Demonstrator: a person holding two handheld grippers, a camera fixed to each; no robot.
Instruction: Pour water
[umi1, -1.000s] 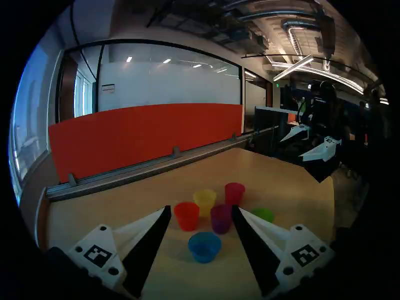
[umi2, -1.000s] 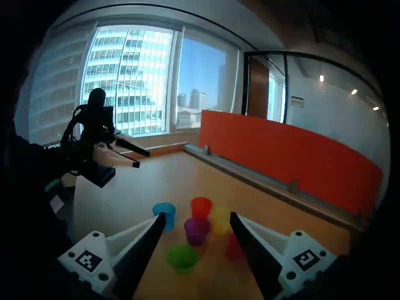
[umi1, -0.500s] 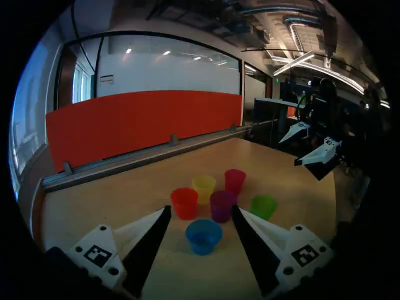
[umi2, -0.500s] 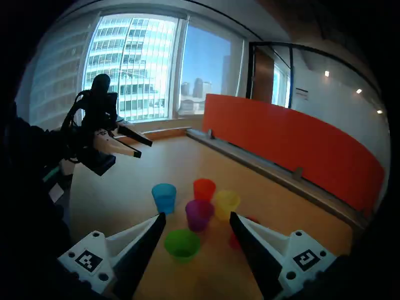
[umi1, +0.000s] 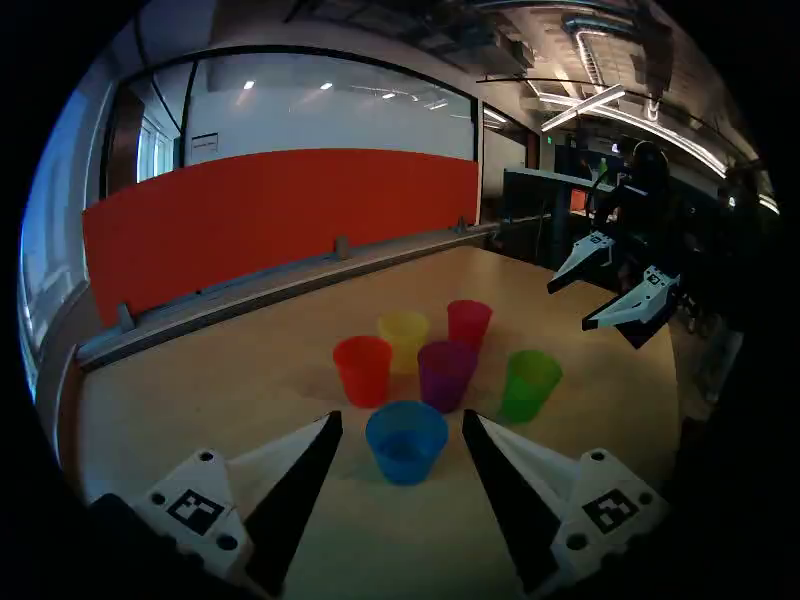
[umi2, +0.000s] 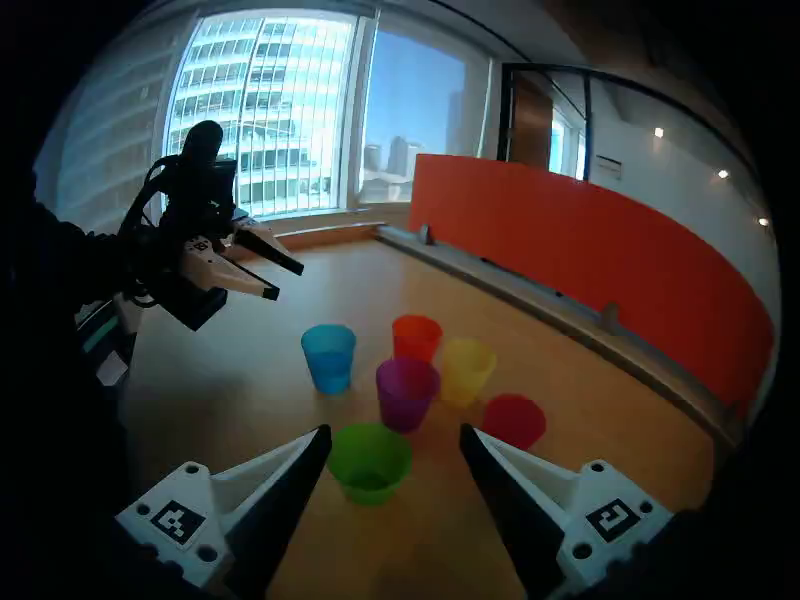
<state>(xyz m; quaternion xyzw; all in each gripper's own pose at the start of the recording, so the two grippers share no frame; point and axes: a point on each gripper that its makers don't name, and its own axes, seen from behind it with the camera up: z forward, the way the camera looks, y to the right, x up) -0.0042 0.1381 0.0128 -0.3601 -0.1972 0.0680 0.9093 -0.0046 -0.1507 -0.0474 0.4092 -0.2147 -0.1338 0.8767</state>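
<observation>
we hold the left gripper (umi1: 400, 418) spread wide, the blue cup (umi1: 406, 447) just ahead of it; our right gripper (umi2: 395, 432) gapes too, facing the green cup (umi2: 369, 464) (both cups upright on the table (umi1: 200, 400)).

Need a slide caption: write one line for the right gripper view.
Open right gripper facing a green cup, five more coloured cups behind on a wooden table, left gripper beyond.

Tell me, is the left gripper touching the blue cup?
Apart. In the right gripper view the left gripper hangs in the air, with tabletop visible between it and the blue cup.
</observation>
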